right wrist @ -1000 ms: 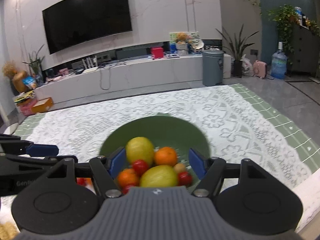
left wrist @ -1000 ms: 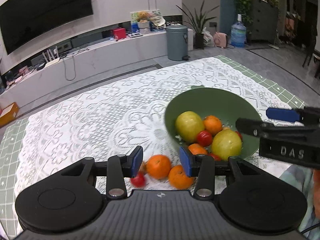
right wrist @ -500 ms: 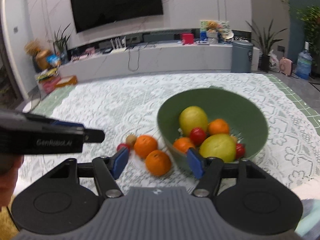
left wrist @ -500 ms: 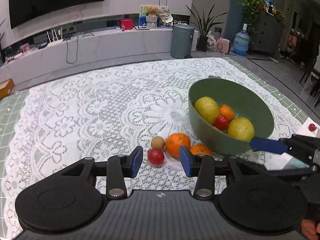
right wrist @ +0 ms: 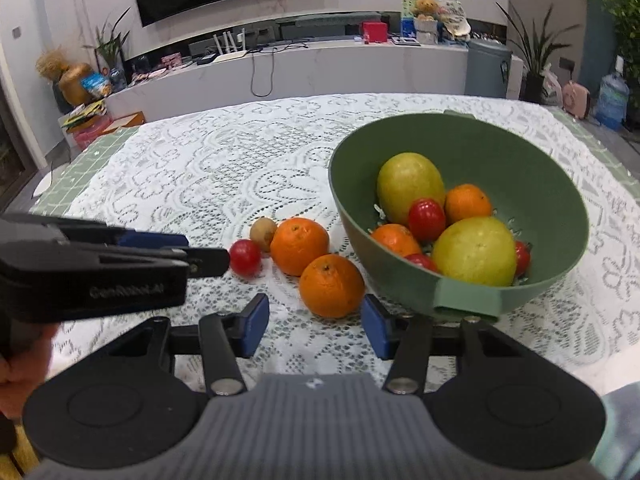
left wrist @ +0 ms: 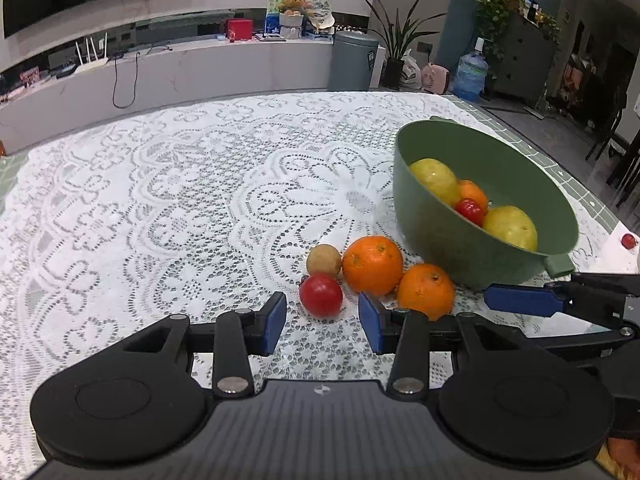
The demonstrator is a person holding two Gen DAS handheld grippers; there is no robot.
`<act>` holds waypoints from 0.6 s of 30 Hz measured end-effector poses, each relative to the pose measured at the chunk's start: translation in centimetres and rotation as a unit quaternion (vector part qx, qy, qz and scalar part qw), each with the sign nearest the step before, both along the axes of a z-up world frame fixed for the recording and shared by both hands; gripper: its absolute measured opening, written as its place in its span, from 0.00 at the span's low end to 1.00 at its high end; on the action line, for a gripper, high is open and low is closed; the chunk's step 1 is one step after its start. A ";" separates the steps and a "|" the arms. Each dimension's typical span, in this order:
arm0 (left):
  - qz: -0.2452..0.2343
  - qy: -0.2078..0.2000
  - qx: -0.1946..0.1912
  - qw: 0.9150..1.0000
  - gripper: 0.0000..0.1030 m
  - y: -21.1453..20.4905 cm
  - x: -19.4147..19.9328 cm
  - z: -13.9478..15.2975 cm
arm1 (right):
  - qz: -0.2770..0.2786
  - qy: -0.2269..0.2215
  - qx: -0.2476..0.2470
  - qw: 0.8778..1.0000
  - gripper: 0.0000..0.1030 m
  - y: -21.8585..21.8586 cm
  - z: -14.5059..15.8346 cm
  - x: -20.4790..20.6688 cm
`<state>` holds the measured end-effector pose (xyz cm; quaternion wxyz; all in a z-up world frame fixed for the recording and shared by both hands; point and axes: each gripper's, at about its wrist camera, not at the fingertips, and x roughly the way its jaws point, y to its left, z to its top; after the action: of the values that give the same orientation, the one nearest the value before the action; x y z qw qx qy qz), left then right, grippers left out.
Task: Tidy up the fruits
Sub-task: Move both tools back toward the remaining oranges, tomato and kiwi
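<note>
From the left wrist view, the left claw (left wrist: 322, 322) hangs released over the lace-covered desk (left wrist: 168, 208), nothing between its blue pads, with a small red fruit (left wrist: 321, 295) just ahead of the gap. Beside it sit a brownish round fruit (left wrist: 324, 259) and two oranges (left wrist: 373, 265), the nearer one (left wrist: 425, 290) touching the green bowl (left wrist: 472, 252). Only part of the bowl's load shows over its rim. Far right, a stray red fruit (left wrist: 629, 241) lies near the desk edge, seen only here. No writing on the claw reads.

From the right wrist view, the right claw (right wrist: 315, 330) has just been closing but stands released, empty, with the nearer orange (right wrist: 332, 285) just ahead of its pads. The left claw (right wrist: 208, 258) crosses in from the left, its side lettered roughly "GenRobot.AI", blurred, its tip near the small red fruit (right wrist: 245, 258). The green bowl (right wrist: 532, 168) opens fully here: two yellow-green fruits, oranges and small red ones.
</note>
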<state>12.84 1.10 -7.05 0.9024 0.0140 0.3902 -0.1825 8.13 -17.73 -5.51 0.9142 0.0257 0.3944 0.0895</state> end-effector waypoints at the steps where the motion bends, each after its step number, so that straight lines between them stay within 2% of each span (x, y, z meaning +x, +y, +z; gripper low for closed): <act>1: 0.001 0.003 -0.004 1.000 0.48 0.1 0.3 -0.3 | -0.007 0.002 0.000 1.000 0.48 0.1 -0.2 0.2; 6: 0.007 0.019 -0.016 1.000 0.47 0.1 1.3 -1.4 | -0.038 0.004 0.009 0.999 0.48 0.2 -0.7 1.0; 13: 0.028 0.034 -0.034 0.998 0.46 0.6 2.2 -2.1 | -0.062 -0.007 -0.012 0.998 0.50 1.2 -1.0 1.7; 18: 0.023 0.031 -0.033 0.999 0.46 0.3 2.2 -2.2 | -0.077 0.020 0.025 0.996 0.47 0.5 -1.5 2.1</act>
<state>15.07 1.36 -9.29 0.8939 -0.0305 0.4118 -0.1744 10.20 -17.23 -6.96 0.9094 0.0811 0.4071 0.0279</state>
